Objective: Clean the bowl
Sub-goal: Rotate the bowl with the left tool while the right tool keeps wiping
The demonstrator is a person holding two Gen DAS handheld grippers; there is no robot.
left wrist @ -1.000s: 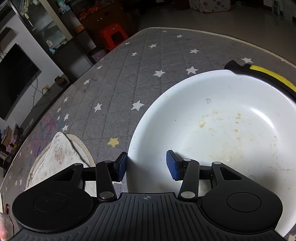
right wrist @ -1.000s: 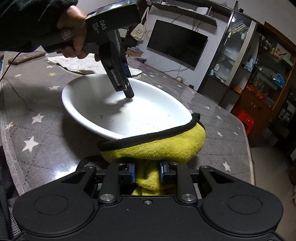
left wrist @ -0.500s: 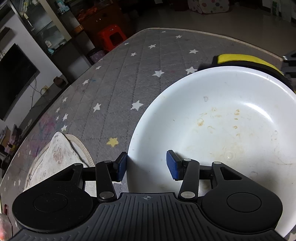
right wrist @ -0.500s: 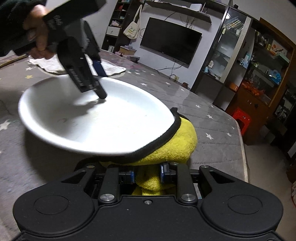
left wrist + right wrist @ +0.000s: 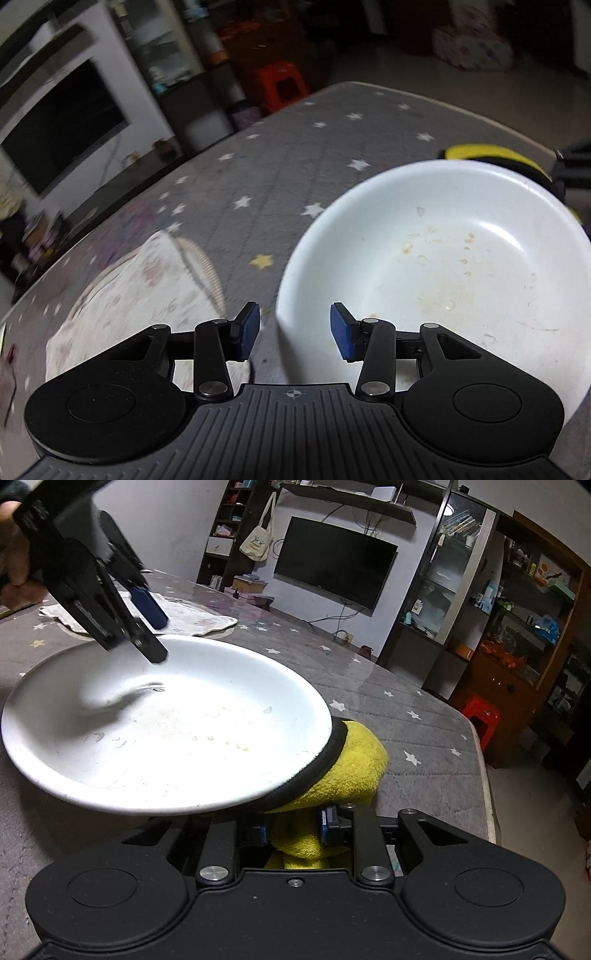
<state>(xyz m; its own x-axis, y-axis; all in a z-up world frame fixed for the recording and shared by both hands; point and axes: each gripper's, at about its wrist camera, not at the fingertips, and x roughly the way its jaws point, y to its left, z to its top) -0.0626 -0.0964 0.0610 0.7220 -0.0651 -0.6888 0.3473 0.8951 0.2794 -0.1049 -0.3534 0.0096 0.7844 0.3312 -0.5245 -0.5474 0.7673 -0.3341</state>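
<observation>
Here the white bowl [image 5: 166, 723] sits on the star-patterned worktop [image 5: 266, 177], mouth up, round, so no long axis. The left gripper [image 5: 294, 329] straddles its near rim, fingers closing but not yet pressing, likely to steady it. The right gripper [image 5: 293, 827] is clenched on a yellow cloth [image 5: 343, 771] tucked against the bowl's rim, ready to wipe the stains.
</observation>
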